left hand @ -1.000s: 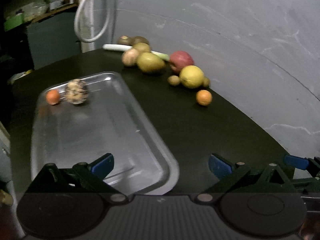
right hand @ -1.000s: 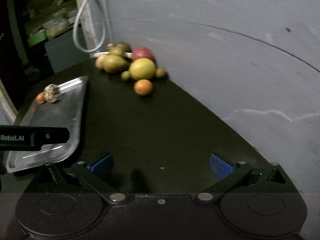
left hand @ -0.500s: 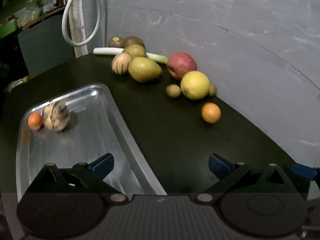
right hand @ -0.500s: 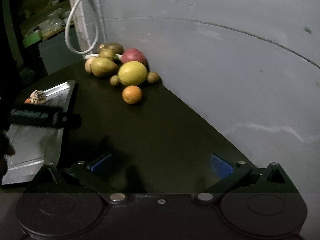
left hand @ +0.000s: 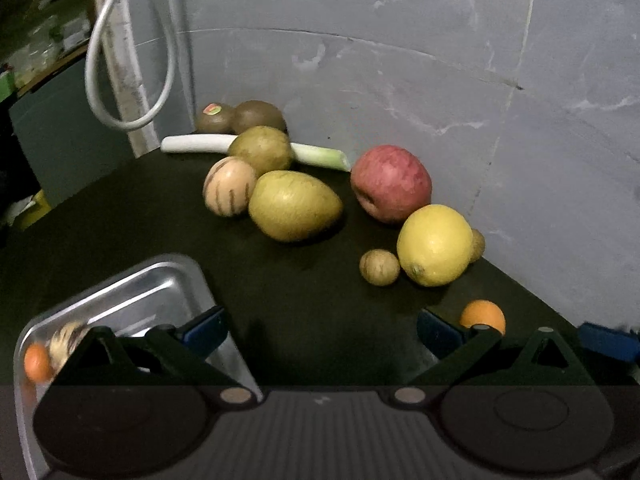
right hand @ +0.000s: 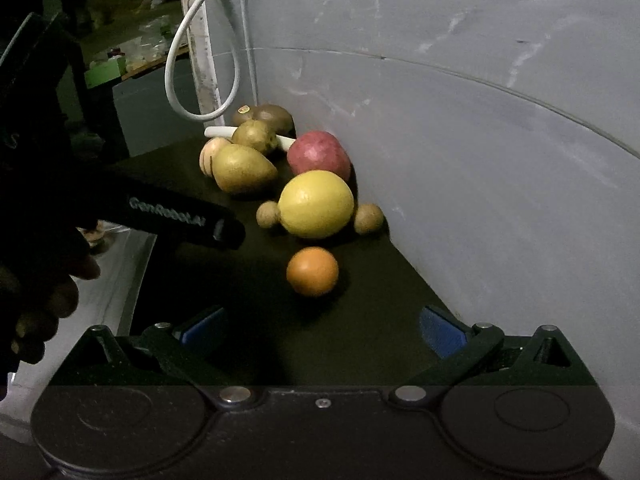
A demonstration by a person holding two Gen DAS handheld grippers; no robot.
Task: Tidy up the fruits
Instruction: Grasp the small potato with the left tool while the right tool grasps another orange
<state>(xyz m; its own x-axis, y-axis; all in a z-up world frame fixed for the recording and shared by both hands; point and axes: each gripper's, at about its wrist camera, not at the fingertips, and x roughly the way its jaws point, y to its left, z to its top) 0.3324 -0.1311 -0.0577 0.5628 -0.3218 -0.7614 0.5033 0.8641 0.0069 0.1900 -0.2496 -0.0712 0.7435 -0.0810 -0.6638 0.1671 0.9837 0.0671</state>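
Left wrist view: metal tray (left hand: 120, 292) holds only small orange fruit (left hand: 37, 362) and striped fruit (left hand: 66, 342). Remaining pile on desk (left hand: 300, 304) by wall: apple (left hand: 391, 184), lemon (left hand: 435, 245), pears, orange (right hand: 312, 271). Left gripper (left hand: 320, 330) and right gripper (right hand: 322, 328) fingers wide, empty. Most sorting left.

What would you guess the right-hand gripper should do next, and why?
Probably ease forward and down over the small orange. The right gripper is open and empty, the orange lies nearest, straight ahead and apart from the lemon, and only two fruits lie on the metal tray.
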